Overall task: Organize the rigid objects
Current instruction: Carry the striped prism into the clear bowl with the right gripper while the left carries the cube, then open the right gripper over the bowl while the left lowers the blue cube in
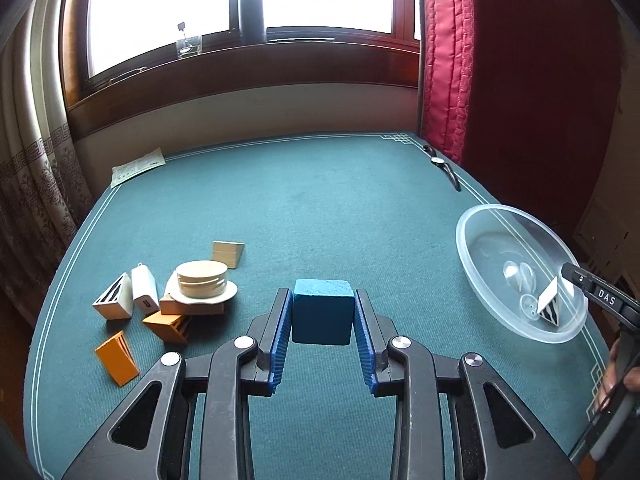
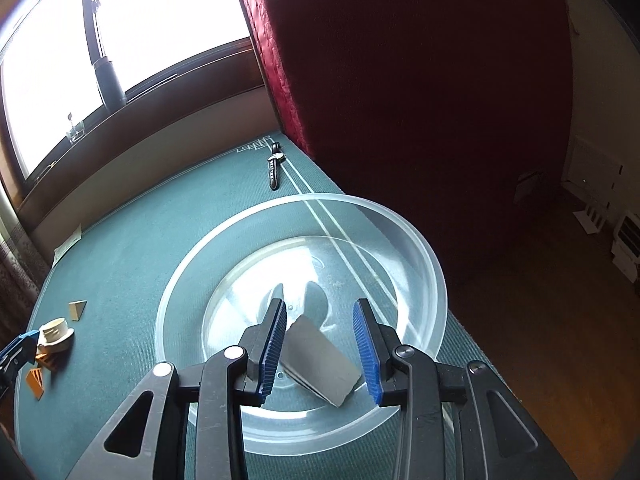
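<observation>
My left gripper is shut on a blue cube, held above the green table. To its left lies a pile: a round wooden spool, orange wedges, white wedges and a tan wedge. A clear plastic bowl sits at the right table edge. My right gripper is open over the bowl, and a white wedge lies in the bowl between its fingers, touching the left pad. The wedge also shows in the left wrist view.
A wristwatch lies at the far right corner of the table, near a red curtain. A paper sheet lies at the far left corner. A dark bottle and a glass stand on the windowsill.
</observation>
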Motion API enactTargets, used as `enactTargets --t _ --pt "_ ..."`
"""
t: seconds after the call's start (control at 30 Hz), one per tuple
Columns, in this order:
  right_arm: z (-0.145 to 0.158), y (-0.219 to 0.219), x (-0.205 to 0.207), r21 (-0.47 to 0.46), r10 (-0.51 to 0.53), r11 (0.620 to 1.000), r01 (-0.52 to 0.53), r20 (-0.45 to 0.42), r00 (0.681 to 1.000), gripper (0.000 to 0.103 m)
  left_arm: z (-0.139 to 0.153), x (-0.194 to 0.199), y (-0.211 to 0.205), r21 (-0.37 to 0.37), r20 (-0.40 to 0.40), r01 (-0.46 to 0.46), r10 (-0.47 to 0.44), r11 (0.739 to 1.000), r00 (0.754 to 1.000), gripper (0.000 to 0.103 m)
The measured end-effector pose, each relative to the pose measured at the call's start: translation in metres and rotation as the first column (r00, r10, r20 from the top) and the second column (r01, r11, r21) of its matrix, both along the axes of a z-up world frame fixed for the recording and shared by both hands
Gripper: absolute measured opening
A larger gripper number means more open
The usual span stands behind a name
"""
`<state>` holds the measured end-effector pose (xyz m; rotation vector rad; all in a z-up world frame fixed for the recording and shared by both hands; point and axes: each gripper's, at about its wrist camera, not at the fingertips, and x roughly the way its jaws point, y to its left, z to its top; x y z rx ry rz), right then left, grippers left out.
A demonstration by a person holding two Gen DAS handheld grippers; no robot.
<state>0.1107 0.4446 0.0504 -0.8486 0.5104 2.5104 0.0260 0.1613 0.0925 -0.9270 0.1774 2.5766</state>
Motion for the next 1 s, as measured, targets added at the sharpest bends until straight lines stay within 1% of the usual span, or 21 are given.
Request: enactTargets --t 0.1,0.33,0.47,0.63,0.87,0.9,0.93,0.97,1.0 --pt "0.000 0.005 0.005 -0.004 -0.019 1.000 0.019 -0.012 1.000 0.047 0.003 0.001 0.013 -0.002 -0.006 0.028 -0.028 1.000 1.000 0.031" --pt "0.000 0.006 0.012 0.008 -0.018 1.000 0.018 -0.024 1.000 0.050 0.009 0.004 0.057 0.005 -0.017 0.125 -0.125 0.992 0.992 0.031" --pt "0.000 0.009 0.015 -0.003 -0.024 1.000 0.024 -0.033 0.999 0.051 0.010 0.004 0.085 0.020 -0.005 0.187 -0.187 0.982 0.982 0.031" --pt "0.001 0.015 0.017 -0.012 -0.042 0.999 0.042 -0.045 0.998 0.053 0.009 0.008 0.118 0.041 0.032 0.275 -0.277 0.960 0.960 0.031" --pt "0.002 0.020 0.019 -0.020 -0.061 0.998 0.060 -0.050 0.997 0.056 0.008 0.018 0.157 0.039 0.034 0.384 -0.385 0.923 0.922 0.032" --pt "0.002 0.020 0.019 -0.021 -0.063 0.998 0.062 -0.051 0.997 0.058 0.007 0.018 0.161 0.044 0.037 0.402 -0.404 0.915 0.914 0.035" --pt "0.002 0.020 0.019 -0.023 -0.065 0.998 0.064 -0.052 0.997 0.059 0.004 0.019 0.166 0.040 0.043 0.411 -0.413 0.911 0.910 0.049" --pt "0.002 0.021 0.020 -0.026 -0.067 0.998 0.066 -0.053 0.996 0.060 0.002 0.019 0.168 0.034 0.049 0.407 -0.408 0.913 0.912 0.060" --pt "0.002 0.021 0.019 -0.029 -0.069 0.997 0.068 -0.054 0.996 0.063 0.000 0.018 0.168 0.031 0.051 0.393 -0.394 0.919 0.918 0.080"
